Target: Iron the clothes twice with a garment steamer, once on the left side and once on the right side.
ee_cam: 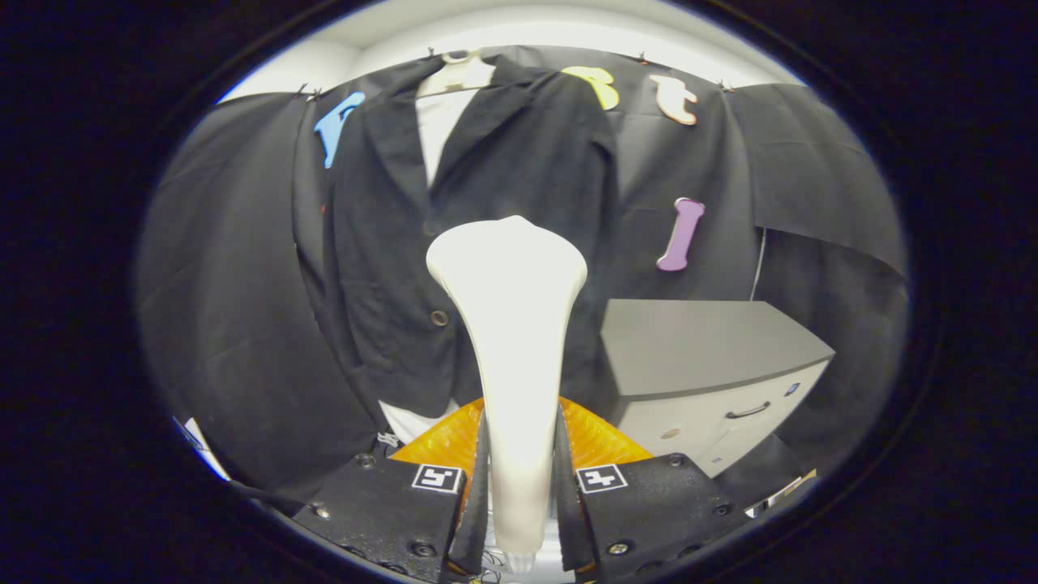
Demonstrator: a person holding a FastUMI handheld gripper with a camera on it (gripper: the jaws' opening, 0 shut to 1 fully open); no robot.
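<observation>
Jaws: the gripper (519, 478) is clamped on the steamer's narrow handle, both fingers pressing its sides so the head points forward.
Steamer (511, 324): upright, its wide head raised in front of the jacket, near the button line.
Jacket (486, 211): hangs open-fronted on a hanger (456, 75) against the booth wall, spread flat for passes.
Cabinet (705, 365): beside the jacket, apart from the work.
</observation>
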